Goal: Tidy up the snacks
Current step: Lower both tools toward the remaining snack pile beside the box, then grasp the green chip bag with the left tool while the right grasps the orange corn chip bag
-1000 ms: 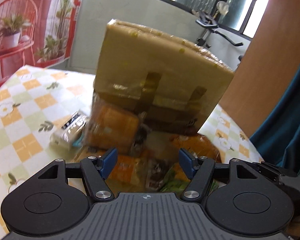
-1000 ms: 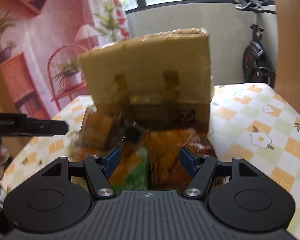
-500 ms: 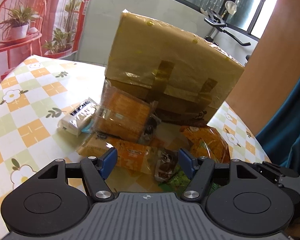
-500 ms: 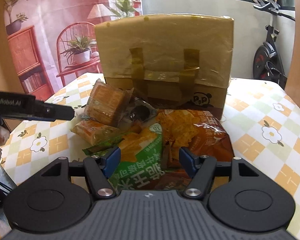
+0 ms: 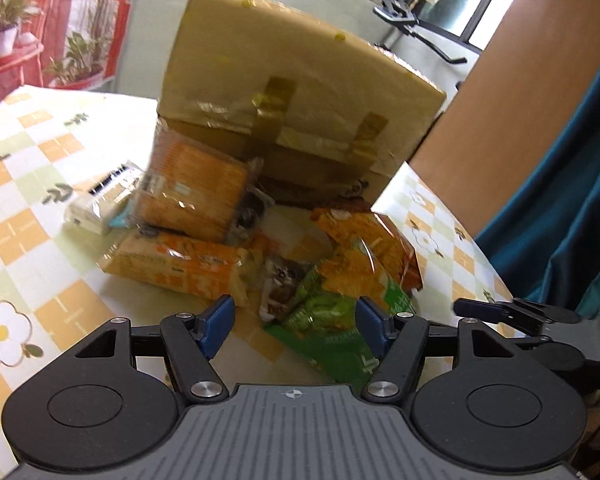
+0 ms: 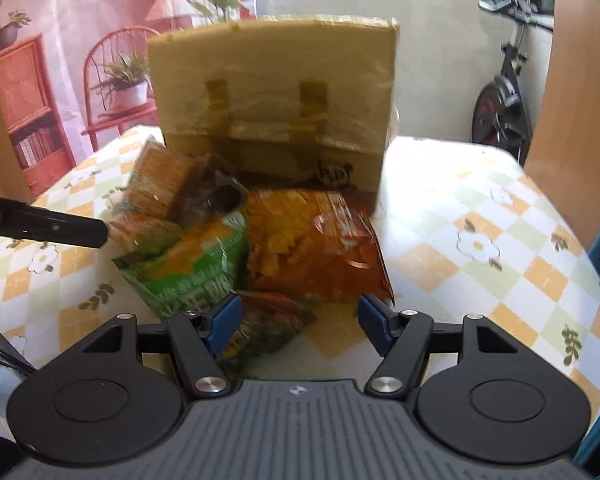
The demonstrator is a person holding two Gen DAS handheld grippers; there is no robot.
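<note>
- Left wrist: left gripper [image 5: 296, 322] jaws were apart, empty, above the snack pile [image 5: 260, 248] on the table [image 5: 40, 216] before the cardboard box [image 5: 300, 92]. Risk: packets overlapped, so a pinch could drag two.
- Right wrist: right gripper [image 6: 300, 322] was open, empty, over the green bag [image 6: 196, 264] and orange chip bag [image 6: 312, 240]. Glossy, crinkly film could slip.

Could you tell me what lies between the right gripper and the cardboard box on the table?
In the right wrist view, an orange chip bag and a green snack bag lie between the right gripper and the cardboard box.
</note>
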